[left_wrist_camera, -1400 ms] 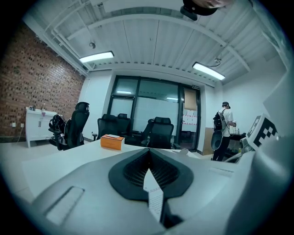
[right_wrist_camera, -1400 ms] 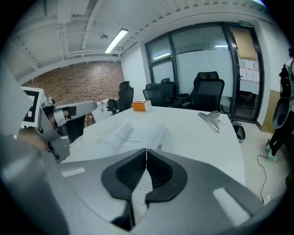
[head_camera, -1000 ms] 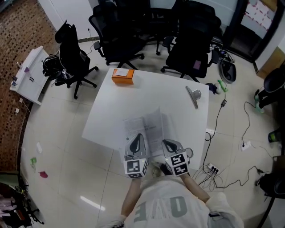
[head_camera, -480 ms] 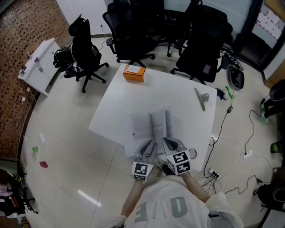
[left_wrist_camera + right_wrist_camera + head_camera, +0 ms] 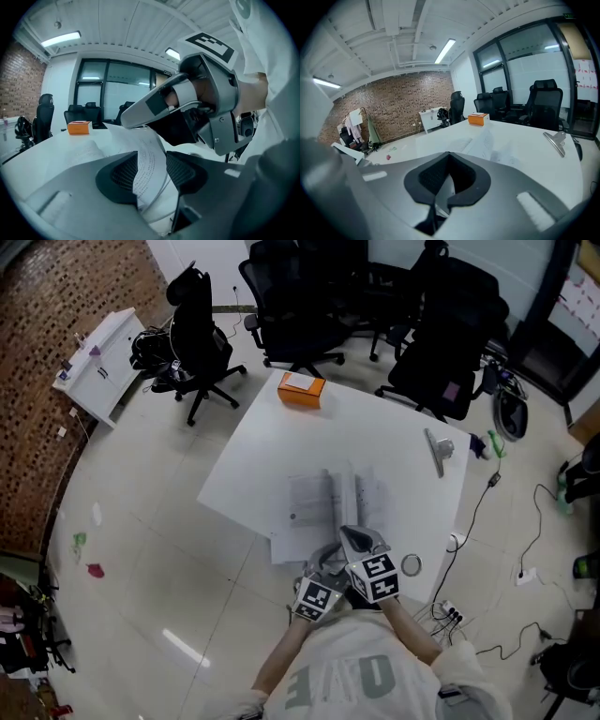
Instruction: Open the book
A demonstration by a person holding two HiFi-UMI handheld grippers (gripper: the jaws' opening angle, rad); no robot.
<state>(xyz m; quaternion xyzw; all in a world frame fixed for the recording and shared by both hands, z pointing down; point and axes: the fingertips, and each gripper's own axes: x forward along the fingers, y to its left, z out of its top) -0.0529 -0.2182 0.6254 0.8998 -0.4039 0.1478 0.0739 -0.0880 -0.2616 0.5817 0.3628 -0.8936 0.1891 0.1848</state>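
The book [image 5: 321,499] lies open on the white table [image 5: 272,437], near its front edge, with some pages standing up at its middle. My left gripper [image 5: 329,557] is open, its jaws having just been opening. A printed page [image 5: 149,161] stands loosely between its pads [image 5: 123,172] in the left gripper view. My right gripper [image 5: 355,540] sits close beside it, shut on a thin page edge [image 5: 440,183]. The right gripper's [image 5: 154,105] body fills the upper right of the left gripper view.
An orange box [image 5: 301,388] sits at the table's far edge. A metal clip [image 5: 438,452] lies near the right edge and a tape roll [image 5: 411,565] near the front right corner. Black office chairs [image 5: 300,296] stand beyond the table, a white cabinet [image 5: 98,367] to the left.
My left gripper has moved right and down, close against the right gripper at the book's near edge. Pages now stand up at the book's middle.
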